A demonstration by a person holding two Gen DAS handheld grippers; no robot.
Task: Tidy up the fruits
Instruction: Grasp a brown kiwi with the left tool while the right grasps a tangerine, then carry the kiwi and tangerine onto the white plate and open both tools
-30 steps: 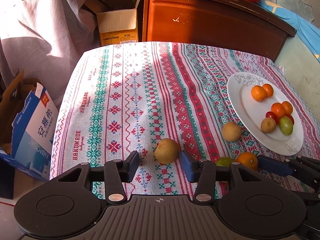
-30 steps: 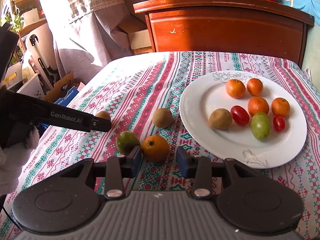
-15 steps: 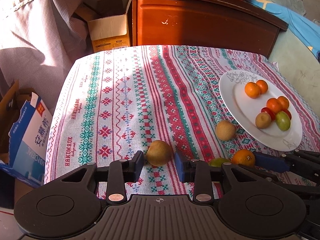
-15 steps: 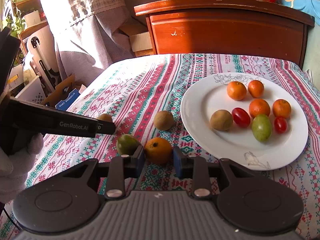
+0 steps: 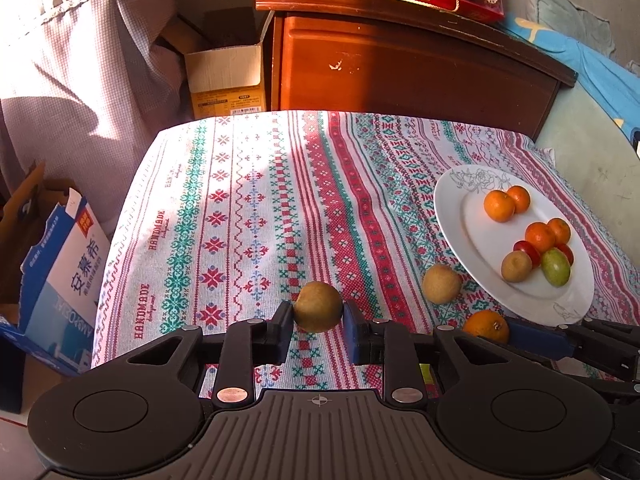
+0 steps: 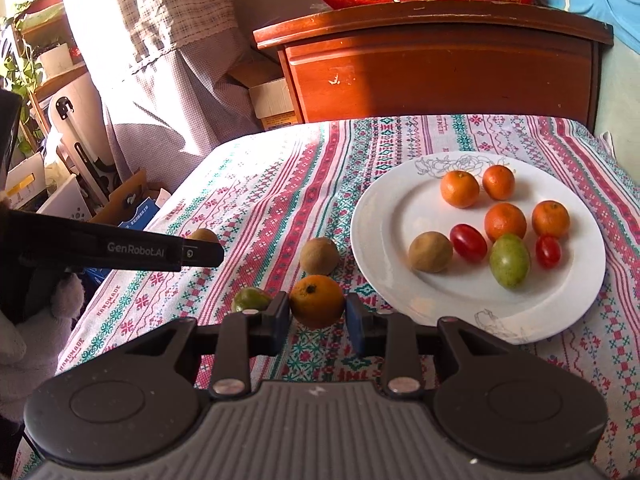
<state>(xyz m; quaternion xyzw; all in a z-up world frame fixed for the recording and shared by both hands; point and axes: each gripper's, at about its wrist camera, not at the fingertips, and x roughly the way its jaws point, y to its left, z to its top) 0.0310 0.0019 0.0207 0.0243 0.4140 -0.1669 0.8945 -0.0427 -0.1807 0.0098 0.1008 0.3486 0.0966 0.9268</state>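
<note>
From the left wrist, the left gripper (image 5: pixel 318 320) is closing, both pads pressed on a brown fruit (image 5: pixel 319 306), with a second brown fruit (image 5: pixel 441 289) lying beyond the right finger, near the white plate (image 5: pixel 452 216) of fruit. From the right wrist, the right gripper (image 6: pixel 317 317) pinches an orange (image 6: pixel 317 301) between its pads; a green fruit (image 6: pixel 251 299) sits just outside the left finger on the tablecloth (image 6: pixel 256 196), and the plate lies ahead to the right.

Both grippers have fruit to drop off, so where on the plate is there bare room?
The white plate is bare along its left and near rim, beside the brown fruit and below the green fruit. The far right, around the oranges, is crowded.
</note>
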